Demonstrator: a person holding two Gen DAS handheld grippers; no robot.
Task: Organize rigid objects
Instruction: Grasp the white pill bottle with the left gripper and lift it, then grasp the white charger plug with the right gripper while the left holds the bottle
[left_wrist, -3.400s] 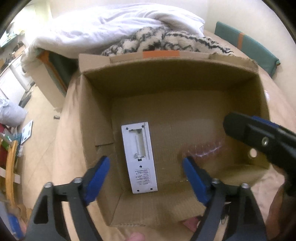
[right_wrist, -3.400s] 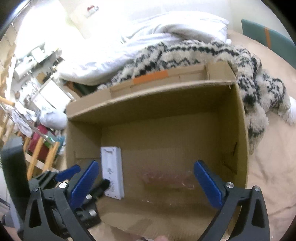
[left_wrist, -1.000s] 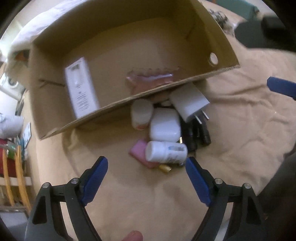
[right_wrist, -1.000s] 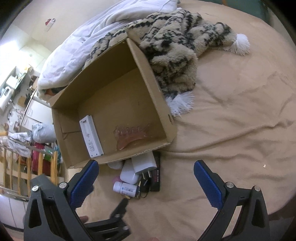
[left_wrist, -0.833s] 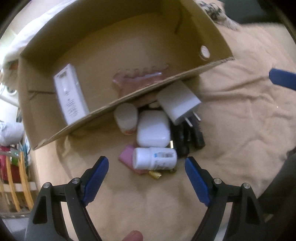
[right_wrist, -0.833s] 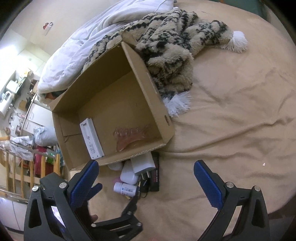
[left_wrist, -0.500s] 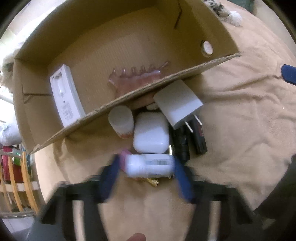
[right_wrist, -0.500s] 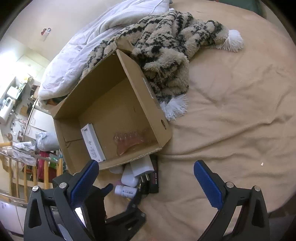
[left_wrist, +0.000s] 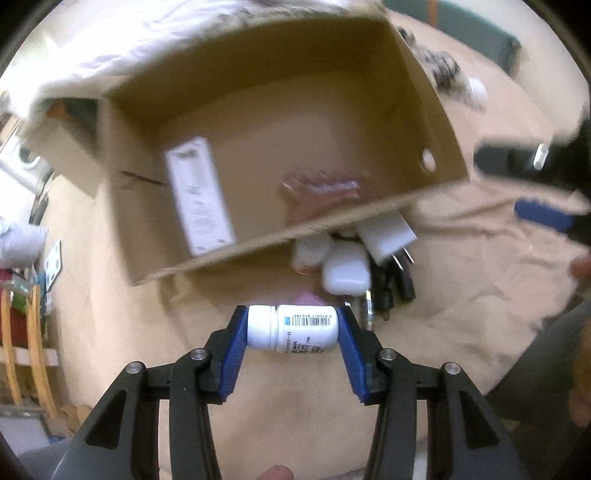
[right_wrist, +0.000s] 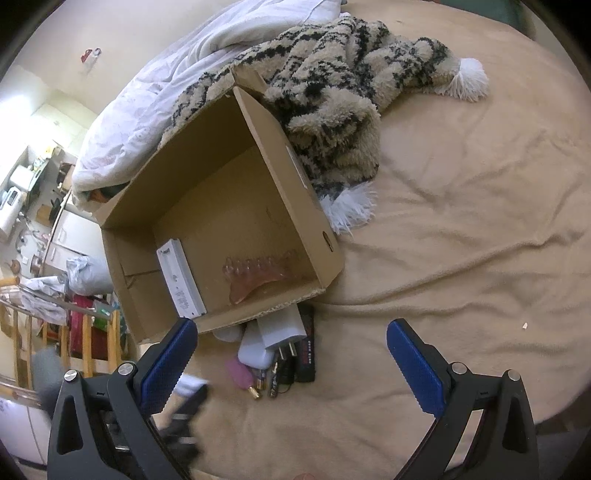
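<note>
My left gripper (left_wrist: 291, 328) is shut on a white pill bottle (left_wrist: 295, 328), held sideways above the tan bedsheet, just in front of the cardboard box (left_wrist: 439, 122). The box holds a white remote (left_wrist: 199, 199) and a pink comb (left_wrist: 321, 188). A pile lies against the box's front wall: a white charger (left_wrist: 384, 232), a white case (left_wrist: 345, 273), a small white jar (left_wrist: 310, 251), black items (left_wrist: 391, 291) and a pink piece (left_wrist: 308, 297). My right gripper (right_wrist: 291, 362) is open and empty, high above the bed; the pile (right_wrist: 273, 347) and box (right_wrist: 295, 173) lie below it.
A black-and-beige fuzzy blanket (right_wrist: 343, 96) and a white duvet (right_wrist: 177, 85) lie behind the box. The tan sheet (right_wrist: 461, 240) spreads to the right. Shelves and clutter (right_wrist: 55, 295) stand off the bed's left edge.
My left gripper came down on the pill bottle, closed on it and lifted it off the pile. The right gripper stayed open and high, drifting slightly.
</note>
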